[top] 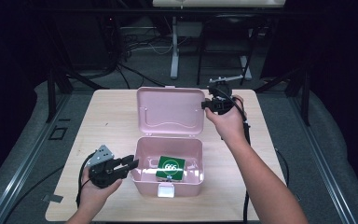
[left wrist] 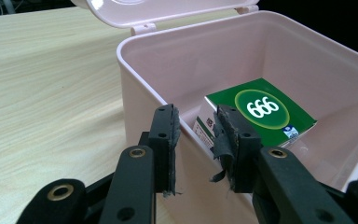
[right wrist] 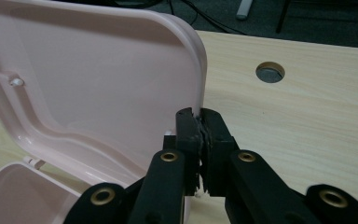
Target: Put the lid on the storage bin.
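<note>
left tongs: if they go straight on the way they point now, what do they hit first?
Likely the near left wall of the pink box: the left tongs straddle its rim. Beyond it lies the green carton inside the box. Depth is unclear, so contact may already exist.

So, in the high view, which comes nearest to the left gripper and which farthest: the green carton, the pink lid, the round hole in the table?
1. Green carton, inside the pink box, right of the left gripper.
2. Pink lid, standing open behind.
3. Round hole, by the far right corner.
</note>
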The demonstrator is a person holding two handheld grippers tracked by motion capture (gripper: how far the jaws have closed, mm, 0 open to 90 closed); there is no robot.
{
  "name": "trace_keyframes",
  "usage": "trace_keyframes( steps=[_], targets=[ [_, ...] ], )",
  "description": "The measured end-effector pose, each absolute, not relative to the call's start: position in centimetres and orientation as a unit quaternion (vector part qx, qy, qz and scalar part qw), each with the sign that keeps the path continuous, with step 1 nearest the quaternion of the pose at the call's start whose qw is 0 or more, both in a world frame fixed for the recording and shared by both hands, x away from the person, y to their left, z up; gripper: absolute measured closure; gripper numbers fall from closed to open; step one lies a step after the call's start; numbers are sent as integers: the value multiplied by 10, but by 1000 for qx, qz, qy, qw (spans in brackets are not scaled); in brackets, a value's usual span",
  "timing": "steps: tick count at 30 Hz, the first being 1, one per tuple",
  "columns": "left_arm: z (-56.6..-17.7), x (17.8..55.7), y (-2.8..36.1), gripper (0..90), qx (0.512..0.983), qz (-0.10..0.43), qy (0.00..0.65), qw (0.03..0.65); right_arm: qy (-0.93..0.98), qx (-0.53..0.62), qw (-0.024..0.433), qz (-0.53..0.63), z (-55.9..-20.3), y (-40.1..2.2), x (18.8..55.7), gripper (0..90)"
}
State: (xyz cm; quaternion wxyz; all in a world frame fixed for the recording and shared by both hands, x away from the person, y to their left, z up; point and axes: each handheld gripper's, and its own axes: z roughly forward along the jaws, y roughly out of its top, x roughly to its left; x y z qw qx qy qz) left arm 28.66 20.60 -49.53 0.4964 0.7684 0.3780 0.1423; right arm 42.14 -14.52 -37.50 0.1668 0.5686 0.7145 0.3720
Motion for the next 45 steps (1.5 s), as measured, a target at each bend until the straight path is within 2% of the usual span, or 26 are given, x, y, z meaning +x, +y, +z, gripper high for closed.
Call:
trace_keyframes(
  steps=[14, 45],
  targets=[
    [-496, 287, 206, 688, 767, 143, 380, 497, 719, 523, 211, 405, -374, -148, 385, 868],
    [-486, 289, 208, 698, 762, 137, 376, 509, 721, 490, 217, 439, -379, -153, 338, 853]
  ],
)
